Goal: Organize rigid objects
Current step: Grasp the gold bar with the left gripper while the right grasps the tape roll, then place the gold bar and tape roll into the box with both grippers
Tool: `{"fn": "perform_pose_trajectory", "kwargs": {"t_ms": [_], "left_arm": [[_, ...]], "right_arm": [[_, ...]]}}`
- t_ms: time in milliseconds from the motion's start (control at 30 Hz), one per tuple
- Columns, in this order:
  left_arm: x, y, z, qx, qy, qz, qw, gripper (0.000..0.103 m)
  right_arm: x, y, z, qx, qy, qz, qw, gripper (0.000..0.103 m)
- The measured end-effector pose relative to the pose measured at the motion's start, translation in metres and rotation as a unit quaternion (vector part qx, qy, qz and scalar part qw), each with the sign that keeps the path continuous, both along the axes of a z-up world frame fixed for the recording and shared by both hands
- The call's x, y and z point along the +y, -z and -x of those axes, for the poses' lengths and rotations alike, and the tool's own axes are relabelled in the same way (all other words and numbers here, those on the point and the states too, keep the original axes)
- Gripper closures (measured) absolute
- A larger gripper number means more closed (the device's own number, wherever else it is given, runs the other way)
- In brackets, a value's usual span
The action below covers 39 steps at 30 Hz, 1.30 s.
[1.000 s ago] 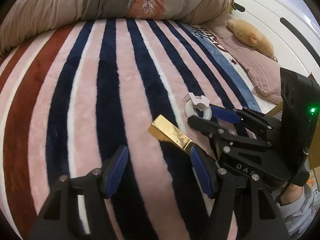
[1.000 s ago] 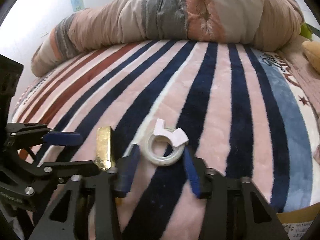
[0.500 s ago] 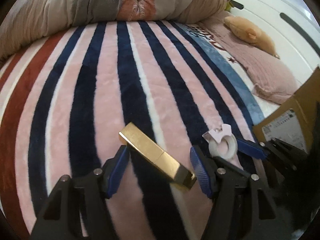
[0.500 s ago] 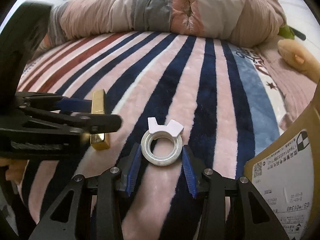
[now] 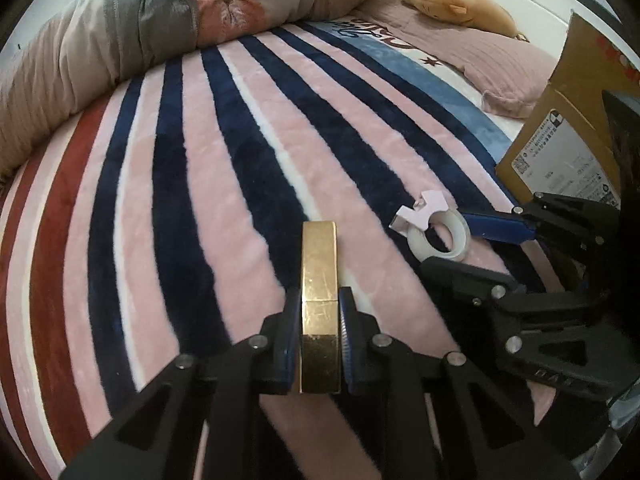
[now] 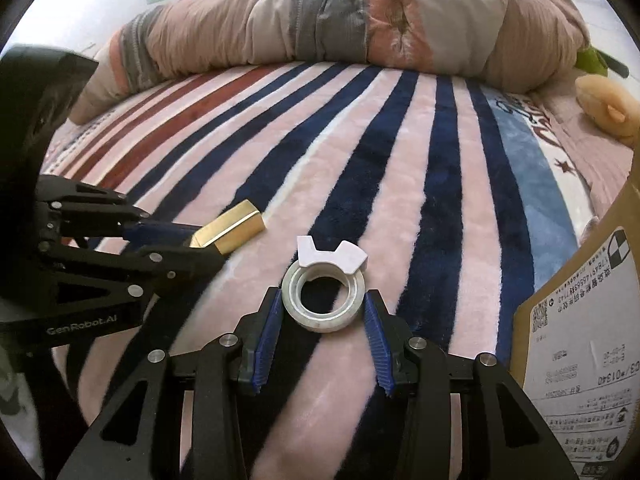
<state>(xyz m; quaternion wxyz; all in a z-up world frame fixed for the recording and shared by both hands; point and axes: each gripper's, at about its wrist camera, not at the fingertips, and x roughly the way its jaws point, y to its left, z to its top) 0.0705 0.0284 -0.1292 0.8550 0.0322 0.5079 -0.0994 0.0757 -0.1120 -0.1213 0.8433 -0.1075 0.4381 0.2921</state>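
Note:
A long gold bar-shaped box (image 5: 319, 280) lies on the striped blanket (image 5: 200, 184). My left gripper (image 5: 319, 312) is shut on its near half; in the right wrist view the box (image 6: 232, 230) sticks out past the left gripper (image 6: 192, 240). A white tape roll with a white dispenser tab (image 6: 324, 296) lies on the blanket between the blue pads of my right gripper (image 6: 323, 312). The jaws stand at the roll's sides, with a small gap on the right. The roll (image 5: 438, 236) also shows in the left wrist view, with the right gripper (image 5: 456, 240) around it.
A cardboard box with a shipping label (image 6: 580, 340) stands at the right, close to the tape roll; it also shows in the left wrist view (image 5: 560, 132). A rolled quilt (image 6: 340, 28) lies along the far side. A plush toy (image 5: 456, 8) and a pink pillow (image 5: 480, 56) lie at the far right.
My left gripper turned in line with the gold box and closed on it. My right gripper moved forward and narrowed around the tape roll.

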Motion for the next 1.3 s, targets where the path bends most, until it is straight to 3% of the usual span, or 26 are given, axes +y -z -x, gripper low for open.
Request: {"fn": "perform_pose_trajectory", "kwargs": {"t_ms": [67,167,200,233,367,467,700,833,967,1033,1167,1300], "left_arm": [[-0.002,0.004,-0.002,-0.001,-0.018,0.005,0.9998,0.079],[-0.004,0.006,-0.002,-0.006,-0.025,0.002,0.9997,0.078],[-0.004,0.006,-0.002,-0.009,-0.025,-0.003,0.9997,0.079],[-0.006,0.006,-0.002,-0.011,-0.025,-0.006,0.9996,0.087],[-0.011,0.004,0.002,-0.017,-0.019,-0.019,0.9995,0.088],[-0.002,-0.011,0.014,-0.029,-0.031,-0.008,0.9991,0.088],[0.002,-0.079,0.062,-0.091,-0.044,-0.009,0.9948,0.088],[-0.026,-0.134,0.079,-0.140,-0.018,0.002,0.9899,0.088],[-0.070,-0.180,0.080,-0.175,0.034,0.014,0.9839,0.088],[-0.100,-0.197,0.073,-0.180,0.066,0.027,0.9811,0.088],[-0.152,-0.209,0.047,-0.170,0.106,0.029,0.9793,0.088],[-0.192,-0.195,0.012,-0.119,0.125,0.029,0.9845,0.088]], "right_arm": [[0.004,0.002,0.000,-0.008,-0.001,0.007,1.000,0.066],[0.009,0.004,0.003,-0.024,-0.005,0.021,0.999,0.066],[0.010,0.005,0.005,-0.029,-0.006,0.026,0.999,0.066],[0.011,0.004,0.006,-0.033,-0.007,0.030,0.999,0.066],[0.014,-0.004,0.013,-0.048,-0.010,0.027,0.998,0.066],[0.015,-0.022,0.026,-0.055,-0.026,0.004,0.998,0.066],[0.007,-0.104,0.068,-0.114,-0.045,-0.045,0.992,0.066],[-0.027,-0.153,0.088,-0.159,-0.030,-0.077,0.984,0.066],[-0.073,-0.179,0.086,-0.181,0.007,-0.081,0.980,0.066],[-0.107,-0.182,0.075,-0.177,0.040,-0.069,0.981,0.066],[-0.158,-0.169,0.042,-0.124,0.083,-0.029,0.988,0.066],[-0.173,-0.145,0.015,-0.061,0.057,-0.001,0.997,0.066]]}}
